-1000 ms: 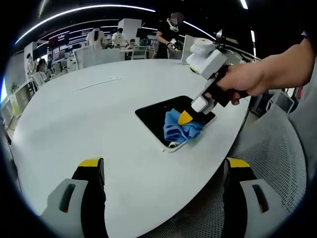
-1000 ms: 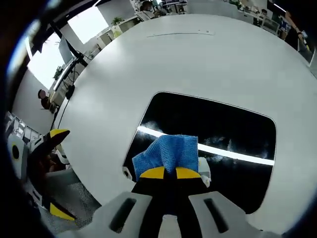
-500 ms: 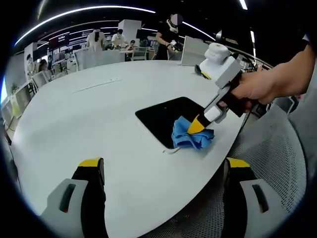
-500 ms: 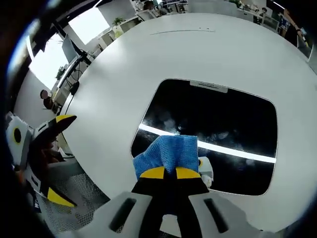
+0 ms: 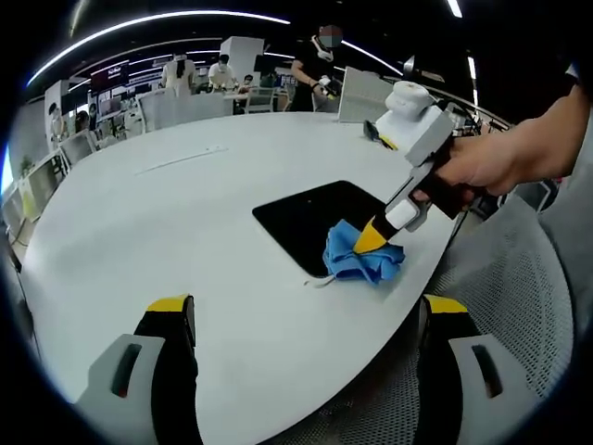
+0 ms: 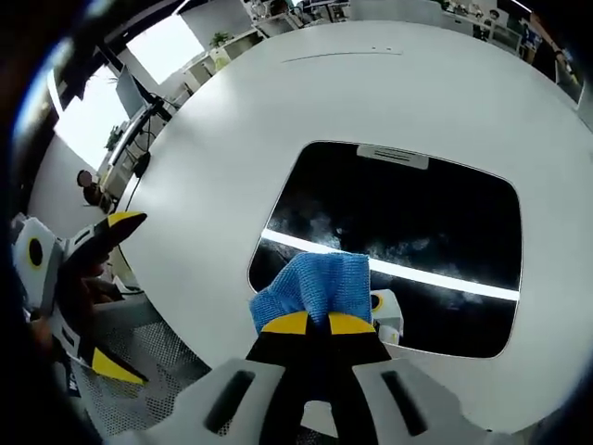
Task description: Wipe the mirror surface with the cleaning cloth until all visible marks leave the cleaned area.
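A dark rectangular mirror (image 5: 310, 218) (image 6: 408, 241) lies flat on the round white table (image 5: 167, 232). My right gripper (image 6: 313, 324) (image 5: 372, 239) is shut on a blue cleaning cloth (image 6: 315, 286) (image 5: 363, 261), which rests on the mirror's near edge. Faint smudges and a bright light streak show on the glass past the cloth in the right gripper view. My left gripper (image 5: 301, 320) hangs open over the table's near edge, well short of the mirror, with nothing between its yellow-tipped fingers (image 5: 169, 306). It also shows at the left of the right gripper view, as the left gripper (image 6: 69, 306).
A hand (image 5: 477, 158) holds the right gripper from the right. A mesh chair (image 5: 519, 306) stands by the table's edge. People and desks fill the far background (image 5: 222, 74). A thin strip (image 5: 181, 158) lies on the far part of the table.
The right gripper has drawn the cloth back from the mirror's middle to its near edge, uncovering more glass. The left gripper has stayed put.
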`<action>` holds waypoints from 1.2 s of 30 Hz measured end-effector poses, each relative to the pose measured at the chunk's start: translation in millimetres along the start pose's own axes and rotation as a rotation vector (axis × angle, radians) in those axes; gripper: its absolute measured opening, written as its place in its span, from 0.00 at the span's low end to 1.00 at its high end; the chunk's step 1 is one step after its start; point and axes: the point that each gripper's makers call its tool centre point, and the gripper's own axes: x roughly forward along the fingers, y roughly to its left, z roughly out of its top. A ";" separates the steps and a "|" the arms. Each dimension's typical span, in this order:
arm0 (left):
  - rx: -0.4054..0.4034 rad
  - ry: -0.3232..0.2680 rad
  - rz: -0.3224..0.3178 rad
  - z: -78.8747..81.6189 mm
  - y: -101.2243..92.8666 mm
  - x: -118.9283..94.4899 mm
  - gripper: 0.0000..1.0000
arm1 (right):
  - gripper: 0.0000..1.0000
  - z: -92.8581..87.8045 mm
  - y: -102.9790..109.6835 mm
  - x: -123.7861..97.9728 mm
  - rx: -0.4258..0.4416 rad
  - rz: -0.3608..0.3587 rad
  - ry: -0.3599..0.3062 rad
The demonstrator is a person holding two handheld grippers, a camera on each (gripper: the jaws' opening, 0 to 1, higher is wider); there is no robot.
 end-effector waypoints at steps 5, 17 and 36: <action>0.003 0.003 -0.001 -0.4 -0.2 0.4 0.99 | 0.00 0.5 -1.3 -0.8 -0.001 0.007 0.003; 0.005 0.006 -0.006 -0.8 -0.8 0.8 0.99 | 0.00 -3.4 -21.4 -8.5 0.015 -0.007 -0.005; 0.004 0.010 -0.013 -1.5 -2.1 1.0 0.99 | 0.00 -8.3 -37.4 -14.7 0.034 -0.026 -0.005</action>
